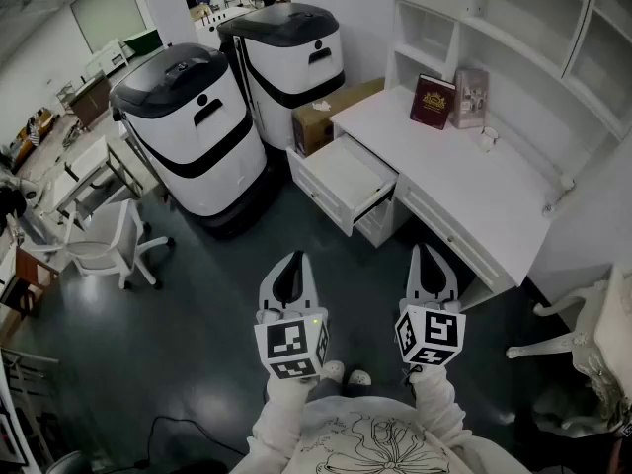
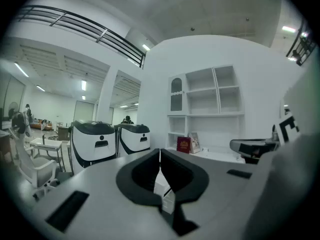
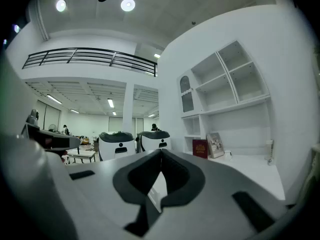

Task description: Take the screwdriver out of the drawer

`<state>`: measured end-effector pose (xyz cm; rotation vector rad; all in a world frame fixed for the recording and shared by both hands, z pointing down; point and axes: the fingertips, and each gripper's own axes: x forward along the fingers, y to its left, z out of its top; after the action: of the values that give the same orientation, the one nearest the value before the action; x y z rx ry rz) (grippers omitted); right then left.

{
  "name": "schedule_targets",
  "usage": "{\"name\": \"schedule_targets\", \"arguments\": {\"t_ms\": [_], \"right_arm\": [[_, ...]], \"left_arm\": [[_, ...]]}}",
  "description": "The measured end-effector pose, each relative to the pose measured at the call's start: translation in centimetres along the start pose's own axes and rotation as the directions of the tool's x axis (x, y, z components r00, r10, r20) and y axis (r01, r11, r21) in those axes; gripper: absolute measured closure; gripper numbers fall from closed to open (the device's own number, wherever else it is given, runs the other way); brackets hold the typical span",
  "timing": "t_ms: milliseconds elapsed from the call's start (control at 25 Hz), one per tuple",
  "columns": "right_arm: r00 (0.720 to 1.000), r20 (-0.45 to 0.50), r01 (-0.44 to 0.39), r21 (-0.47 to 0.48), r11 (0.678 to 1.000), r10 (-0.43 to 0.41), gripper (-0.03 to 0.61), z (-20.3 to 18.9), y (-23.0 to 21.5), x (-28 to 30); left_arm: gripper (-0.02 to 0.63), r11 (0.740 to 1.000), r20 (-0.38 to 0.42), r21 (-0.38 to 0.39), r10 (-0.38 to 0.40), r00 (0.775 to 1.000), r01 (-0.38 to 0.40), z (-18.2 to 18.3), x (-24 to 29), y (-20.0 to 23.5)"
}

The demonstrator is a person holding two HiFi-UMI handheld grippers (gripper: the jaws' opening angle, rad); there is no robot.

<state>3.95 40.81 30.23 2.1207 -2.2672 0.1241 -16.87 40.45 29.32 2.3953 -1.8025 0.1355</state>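
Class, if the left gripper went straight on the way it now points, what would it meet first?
Probably the open drawer: the left gripper points roughly at it across the floor; depth is unclear.

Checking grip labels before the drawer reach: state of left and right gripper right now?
Left gripper: closed, fingers together, holding nothing.
Right gripper: closed, fingers together, holding nothing.

Dark grey glossy floor. White wooden desk at 2 o'clock, white wall shelving above it. Two white-and-black rounded machines at 11. White swivel chair at 9.
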Motion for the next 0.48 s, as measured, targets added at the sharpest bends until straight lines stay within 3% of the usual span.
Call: {"name": "schedule_targets", "arguments": {"t_ms": [480], "right_arm": [[1.0,-0.004,-0.008,0.004,1.0,0.008,0.575,-0.26,-0.8,0.32]], "left_arm": [[0.603,1.0,-0.005,0.01,0.004,1.0,-0.004,-0.26,0.46,-0.79]]}}
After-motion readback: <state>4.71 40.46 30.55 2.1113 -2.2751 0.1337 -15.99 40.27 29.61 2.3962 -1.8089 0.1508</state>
